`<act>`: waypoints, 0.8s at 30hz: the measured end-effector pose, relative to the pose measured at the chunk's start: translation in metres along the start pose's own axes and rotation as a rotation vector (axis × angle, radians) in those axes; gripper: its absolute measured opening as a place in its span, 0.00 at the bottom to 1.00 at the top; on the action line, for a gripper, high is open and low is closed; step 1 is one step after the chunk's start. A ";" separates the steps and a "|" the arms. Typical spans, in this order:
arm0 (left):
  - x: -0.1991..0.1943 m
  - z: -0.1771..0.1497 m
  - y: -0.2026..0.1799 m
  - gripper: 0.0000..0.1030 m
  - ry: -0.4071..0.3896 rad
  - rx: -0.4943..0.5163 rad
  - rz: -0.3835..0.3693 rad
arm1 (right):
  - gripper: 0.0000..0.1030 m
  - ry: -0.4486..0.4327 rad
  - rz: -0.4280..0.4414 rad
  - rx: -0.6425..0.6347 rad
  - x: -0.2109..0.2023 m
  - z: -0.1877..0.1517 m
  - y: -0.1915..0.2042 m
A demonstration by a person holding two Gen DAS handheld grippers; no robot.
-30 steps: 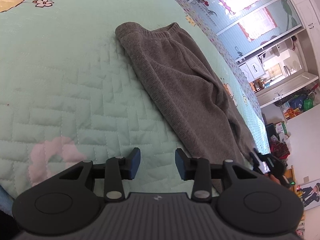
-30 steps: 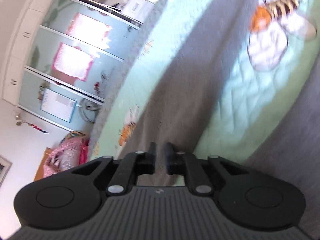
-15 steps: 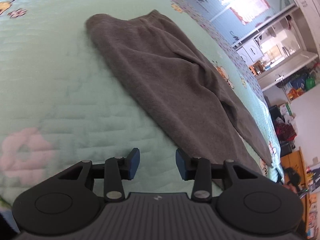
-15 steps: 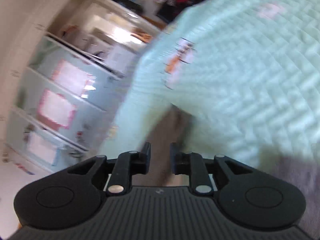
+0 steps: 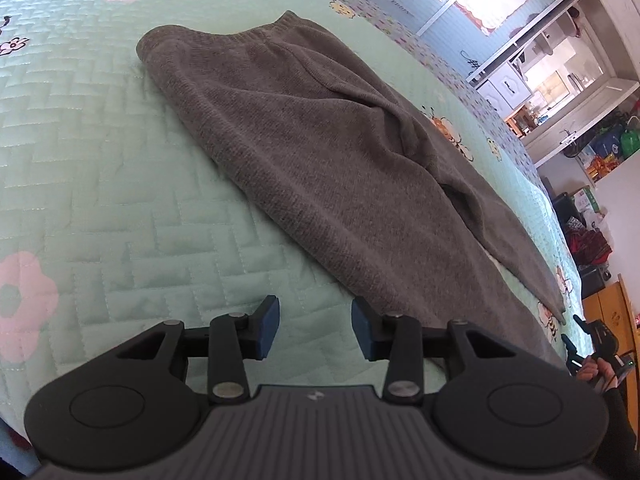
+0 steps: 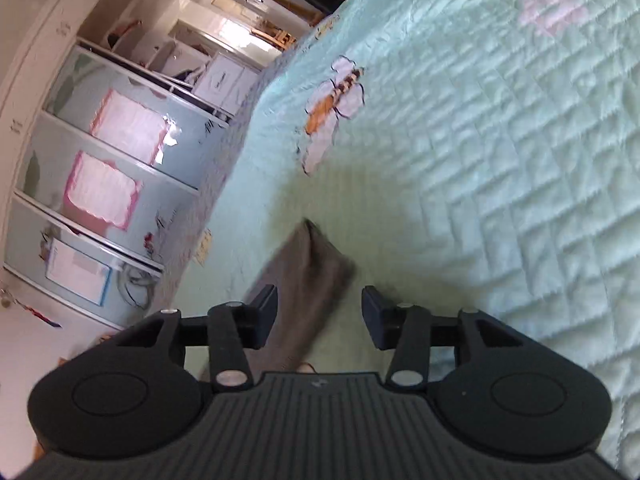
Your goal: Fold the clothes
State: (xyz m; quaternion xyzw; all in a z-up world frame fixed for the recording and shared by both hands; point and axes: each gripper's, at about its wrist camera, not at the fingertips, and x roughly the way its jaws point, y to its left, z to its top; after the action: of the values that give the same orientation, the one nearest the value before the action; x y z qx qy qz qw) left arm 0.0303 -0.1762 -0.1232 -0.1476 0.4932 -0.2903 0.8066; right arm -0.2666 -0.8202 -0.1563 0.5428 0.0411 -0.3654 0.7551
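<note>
A: Where did the grey trousers [image 5: 320, 140] lie?
B: Flat on the quilt [image 5: 80, 160], bare bedding beside them.
A: Grippers?
B: Left gripper [image 5: 315, 328] half-wide, empty. Right gripper [image 6: 319, 318] opening over the hem, pads clear.

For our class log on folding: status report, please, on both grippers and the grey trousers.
Left gripper open, empty, over quilt. Right gripper opening, trouser leg end between fingers, not pinched. Grey trousers flat, not yet folded. Nothing in the way.

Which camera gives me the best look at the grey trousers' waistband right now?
The left wrist view: the grey trousers lie full length on the bedspread, ribbed waistband at the far end. The right wrist view shows only a blurred leg end.
</note>
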 end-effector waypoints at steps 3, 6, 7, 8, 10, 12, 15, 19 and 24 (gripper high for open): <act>-0.002 0.000 -0.002 0.41 0.006 0.001 0.002 | 0.48 -0.014 0.019 0.035 0.018 0.005 0.001; 0.001 -0.001 -0.003 0.41 0.010 0.005 0.014 | 0.15 0.015 0.013 0.017 0.041 0.013 0.008; 0.002 0.000 -0.004 0.41 0.011 0.008 0.019 | 0.08 0.032 0.002 0.013 0.047 0.015 0.010; 0.002 0.000 -0.006 0.41 0.012 0.011 0.024 | 0.05 0.037 -0.002 0.005 0.050 0.018 0.012; 0.003 0.001 -0.007 0.41 0.014 0.020 0.030 | 0.05 0.012 0.006 -0.026 0.048 0.029 0.014; 0.004 0.001 -0.007 0.41 0.015 0.025 0.031 | 0.06 0.007 0.003 -0.064 0.047 0.039 0.017; 0.004 0.002 -0.005 0.41 0.013 0.015 0.027 | 0.17 0.005 -0.046 -0.088 0.048 0.041 0.013; 0.000 0.002 -0.002 0.41 0.015 0.000 0.011 | 0.35 -0.007 -0.043 -0.015 -0.012 0.041 -0.013; -0.004 -0.002 0.004 0.41 0.016 -0.041 -0.020 | 0.51 -0.033 -0.055 -0.023 -0.136 0.005 -0.045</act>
State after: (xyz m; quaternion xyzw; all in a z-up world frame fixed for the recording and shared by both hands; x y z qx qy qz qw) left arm 0.0286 -0.1710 -0.1232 -0.1670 0.5039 -0.2894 0.7965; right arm -0.3945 -0.7618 -0.1274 0.5267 0.0480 -0.3944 0.7515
